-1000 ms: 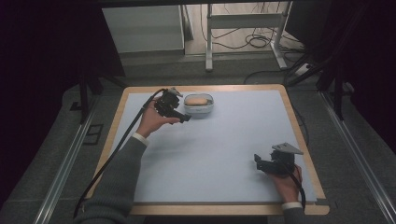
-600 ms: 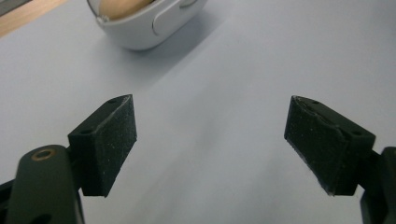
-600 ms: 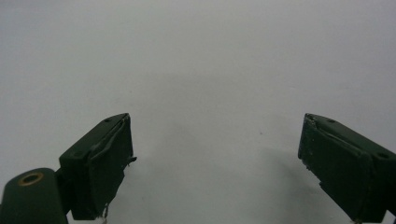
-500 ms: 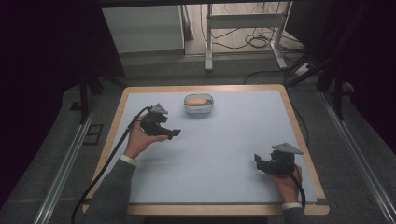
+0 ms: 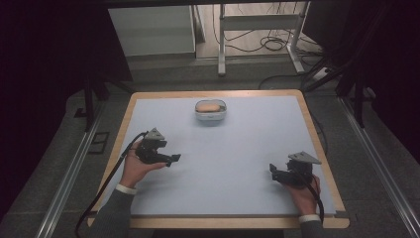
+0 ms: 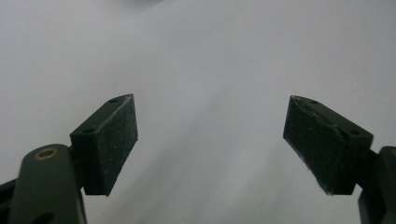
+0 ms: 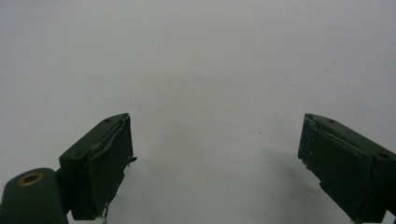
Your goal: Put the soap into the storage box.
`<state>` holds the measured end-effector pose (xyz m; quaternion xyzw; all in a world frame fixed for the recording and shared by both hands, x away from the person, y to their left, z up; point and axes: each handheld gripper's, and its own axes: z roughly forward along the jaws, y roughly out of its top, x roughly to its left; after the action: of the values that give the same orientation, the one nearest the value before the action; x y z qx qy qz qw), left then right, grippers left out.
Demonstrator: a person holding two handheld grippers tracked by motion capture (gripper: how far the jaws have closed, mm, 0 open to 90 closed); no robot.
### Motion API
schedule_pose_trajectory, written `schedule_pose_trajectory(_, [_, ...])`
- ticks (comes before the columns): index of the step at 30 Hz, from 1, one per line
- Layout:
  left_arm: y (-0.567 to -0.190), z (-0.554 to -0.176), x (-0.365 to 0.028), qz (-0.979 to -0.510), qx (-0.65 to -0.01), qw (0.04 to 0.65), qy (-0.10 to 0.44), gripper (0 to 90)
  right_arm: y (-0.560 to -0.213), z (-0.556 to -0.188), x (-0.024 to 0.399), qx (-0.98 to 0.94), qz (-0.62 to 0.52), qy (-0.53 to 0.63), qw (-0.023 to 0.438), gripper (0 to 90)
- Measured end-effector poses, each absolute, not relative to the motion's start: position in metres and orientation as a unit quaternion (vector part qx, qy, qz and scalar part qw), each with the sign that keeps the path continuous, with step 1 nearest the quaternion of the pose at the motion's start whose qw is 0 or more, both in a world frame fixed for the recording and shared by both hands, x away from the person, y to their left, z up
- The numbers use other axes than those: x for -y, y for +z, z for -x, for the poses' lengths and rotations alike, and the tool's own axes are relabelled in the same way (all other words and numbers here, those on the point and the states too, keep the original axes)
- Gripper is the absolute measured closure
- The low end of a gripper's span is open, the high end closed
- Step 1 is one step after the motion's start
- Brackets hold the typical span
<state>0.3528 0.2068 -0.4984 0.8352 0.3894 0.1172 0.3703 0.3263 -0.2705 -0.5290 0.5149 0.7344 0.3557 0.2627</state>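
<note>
A small clear container (image 5: 210, 112) with a tan oval thing inside sits at the far middle of the pale blue table top (image 5: 228, 163). My left gripper (image 5: 171, 159) is held low at the left of the table, well short of the container, jaws pointing right. In the left gripper view that gripper (image 6: 210, 144) is open, with bare table between its pads (image 6: 112, 140). My right gripper (image 5: 273, 171) rests near the front right, jaws pointing left. The right gripper view has it (image 7: 215, 163) open and empty too.
A wooden rim (image 5: 124, 129) frames the table top. Metal rails (image 5: 69, 173) run along both sides on the floor. Beyond the far edge stand a white cabinet (image 5: 153, 29) and a desk frame with cables (image 5: 257, 29).
My left gripper has drawn back from beside the container toward the front left of the table. The container stays where it was. The right gripper has not moved.
</note>
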Motion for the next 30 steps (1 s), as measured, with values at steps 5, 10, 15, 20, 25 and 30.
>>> schedule_pose_trajectory(5, [-0.507,-0.343,-0.212,-0.832,-0.397,0.371,0.111,18.1,-0.529,-0.326,0.271,-0.734,-0.515,0.356,0.262,10.1])
schedule_pose_trajectory(10, [-0.515,-0.339,-0.216,-0.830,-0.406,0.368,0.104,18.1,-0.529,-0.327,0.271,-0.735,-0.515,0.355,0.262,10.1])
schedule_pose_trajectory(15, [-0.519,-0.339,-0.219,-0.827,-0.412,0.367,0.106,18.1,-0.529,-0.326,0.270,-0.735,-0.515,0.355,0.261,10.1])
schedule_pose_trajectory(20, [-0.520,-0.340,-0.220,-0.827,-0.415,0.362,0.111,18.3,-0.529,-0.326,0.270,-0.736,-0.514,0.356,0.261,10.1])
schedule_pose_trajectory(25, [-0.521,-0.340,-0.219,-0.828,-0.415,0.361,0.110,18.2,-0.529,-0.326,0.270,-0.736,-0.513,0.355,0.263,10.1])
schedule_pose_trajectory(30, [-0.521,-0.340,-0.220,-0.826,-0.417,0.363,0.110,18.3,-0.529,-0.326,0.270,-0.736,-0.512,0.356,0.263,10.1])
